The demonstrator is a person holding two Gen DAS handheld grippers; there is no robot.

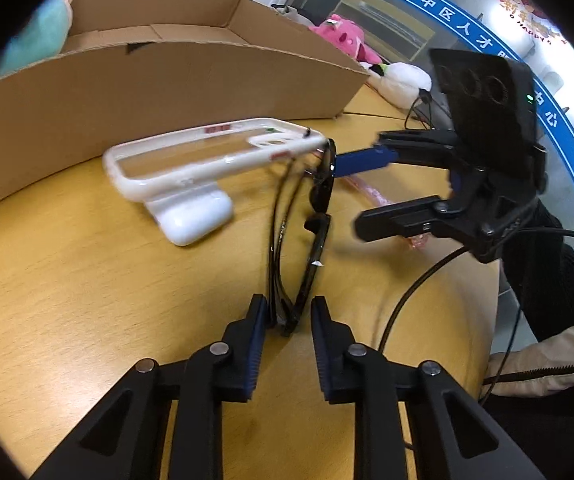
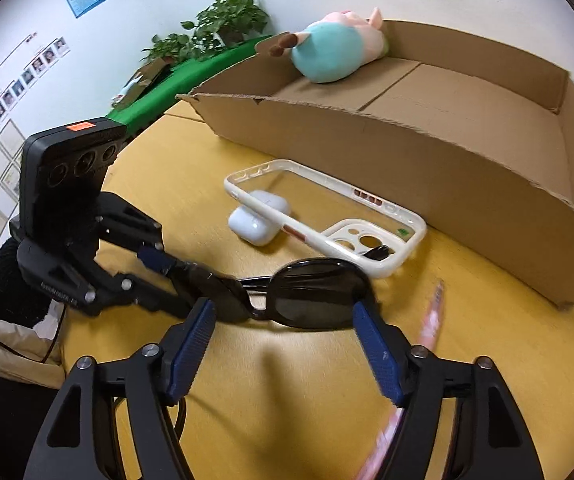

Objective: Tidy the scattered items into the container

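Sunglasses (image 1: 303, 232), black glossy frame, folded, on a yellow wood-grain table (image 1: 87, 280); one end sits between the left gripper's (image 1: 285, 322) ribbed blue pads, jaws narrowly parted around it. Ahead: white phone case (image 1: 207, 156) propped on a smooth earbud case (image 1: 195, 216), cardboard box (image 1: 167, 84) behind.

Right wrist view: right gripper (image 2: 283, 320) spread wide, empty, straddling the dark lenses (image 2: 311, 300). Corrugated box (image 2: 407, 152) beyond holds a plush toy (image 2: 335, 52); potted plants (image 2: 223, 16) against the white wall.
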